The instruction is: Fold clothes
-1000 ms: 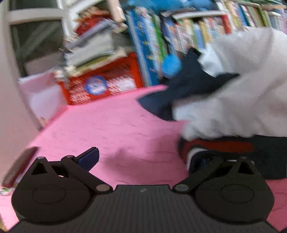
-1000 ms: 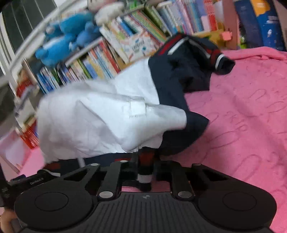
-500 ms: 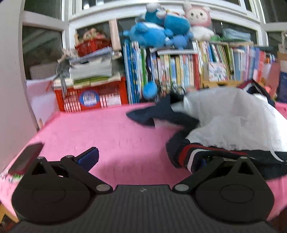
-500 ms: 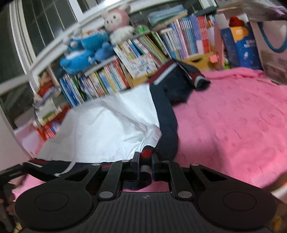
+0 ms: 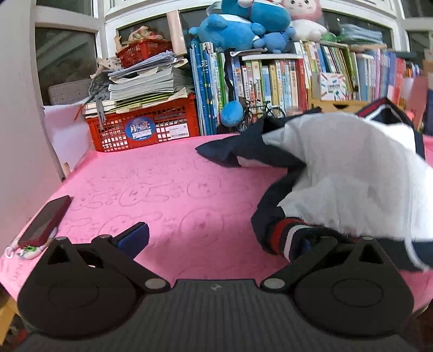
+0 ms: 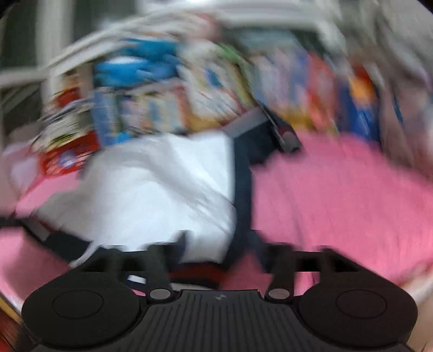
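A navy jacket with white lining (image 5: 351,168) and a red-white striped cuff (image 5: 284,235) lies bunched on the pink cloth, right of centre in the left wrist view. My left gripper (image 5: 219,238) is open; its right finger is under the cuff and its left finger (image 5: 132,235) is over bare cloth. The right wrist view is blurred by motion. There the jacket (image 6: 167,195) lies ahead to the left, and my right gripper (image 6: 224,257) has its fingers spread apart, with the striped hem just beneath it.
A pink table cover (image 5: 162,189) spans the table. A phone (image 5: 44,222) lies at its left edge. A red crate (image 5: 140,127) with stacked papers, a row of books (image 5: 270,81) and plush toys (image 5: 243,24) line the back.
My right gripper was shut on the striped hem; its fingers are now spread and it swings fast. The jacket has sunk onto the table. My left gripper stays open and has pulled back.
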Tool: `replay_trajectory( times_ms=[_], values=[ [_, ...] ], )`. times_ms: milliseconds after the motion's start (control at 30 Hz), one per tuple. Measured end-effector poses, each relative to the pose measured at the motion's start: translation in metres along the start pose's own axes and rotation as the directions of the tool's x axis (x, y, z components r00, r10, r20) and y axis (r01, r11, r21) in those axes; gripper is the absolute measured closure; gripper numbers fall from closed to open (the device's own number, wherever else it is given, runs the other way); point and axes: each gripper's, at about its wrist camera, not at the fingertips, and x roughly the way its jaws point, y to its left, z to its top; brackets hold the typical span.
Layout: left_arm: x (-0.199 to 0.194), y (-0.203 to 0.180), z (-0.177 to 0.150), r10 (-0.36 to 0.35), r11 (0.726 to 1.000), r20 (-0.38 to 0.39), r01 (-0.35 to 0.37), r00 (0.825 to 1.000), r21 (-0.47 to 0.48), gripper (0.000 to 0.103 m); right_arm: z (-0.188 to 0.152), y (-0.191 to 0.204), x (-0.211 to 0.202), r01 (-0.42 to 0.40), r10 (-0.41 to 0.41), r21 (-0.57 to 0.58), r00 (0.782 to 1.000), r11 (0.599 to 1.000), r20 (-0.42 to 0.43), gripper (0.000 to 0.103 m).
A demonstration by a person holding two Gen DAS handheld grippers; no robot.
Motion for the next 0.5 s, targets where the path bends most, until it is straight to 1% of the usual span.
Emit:
replay_trajectory(
  times_ms=[33,67,167,233,300,333,400,433,467,500],
  values=[
    [0.001,0.000,0.001,-0.002,1.000,0.001,0.002,1.000,-0.007,0.000,-0.004,0.021,-0.004,-0.009,0.016,-0.113,0.998,0.993,0.061,0.014],
    [0.001,-0.001,0.003,-0.004,1.000,0.003,0.004,1.000,-0.013,0.000,-0.008,0.043,-0.008,-0.011,0.039,-0.227,0.992,0.974,0.120,0.009],
    [0.003,-0.002,0.006,-0.005,1.000,0.007,0.005,1.000,-0.027,0.000,-0.025,0.099,0.004,-0.075,0.135,-0.348,0.979,0.935,0.150,0.009],
    [0.002,-0.002,0.008,-0.003,1.000,0.012,0.003,1.000,-0.031,0.000,-0.037,0.136,0.013,-0.114,0.199,-0.425,0.966,0.898,0.163,0.008],
    [0.001,-0.001,0.010,0.005,1.000,0.021,-0.004,1.000,-0.031,0.000,-0.047,0.157,0.030,-0.092,0.187,-0.463,0.969,0.881,0.163,0.008],
    [0.001,0.000,0.011,0.012,0.999,0.025,-0.011,1.000,-0.032,0.000,-0.048,0.163,0.037,-0.047,0.148,-0.470,0.972,0.882,0.181,0.008],
    [0.003,0.004,0.011,0.017,0.999,0.030,-0.016,0.999,-0.036,0.000,-0.045,0.156,0.044,0.042,0.054,-0.418,0.975,0.907,0.214,0.008],
    [0.004,0.006,0.011,0.019,0.999,0.032,-0.018,0.999,-0.037,0.000,-0.044,0.152,0.047,0.086,0.006,-0.391,0.974,0.917,0.228,0.008],
    [0.005,0.007,0.010,0.008,0.999,0.032,-0.007,0.999,-0.041,0.000,-0.040,0.139,0.048,0.095,-0.011,-0.353,0.973,0.931,0.232,0.003],
    [0.007,0.006,0.008,0.022,0.999,0.032,-0.021,0.999,-0.035,0.000,-0.038,0.124,0.048,0.105,-0.030,-0.321,0.973,0.941,0.229,0.001]
  ],
)
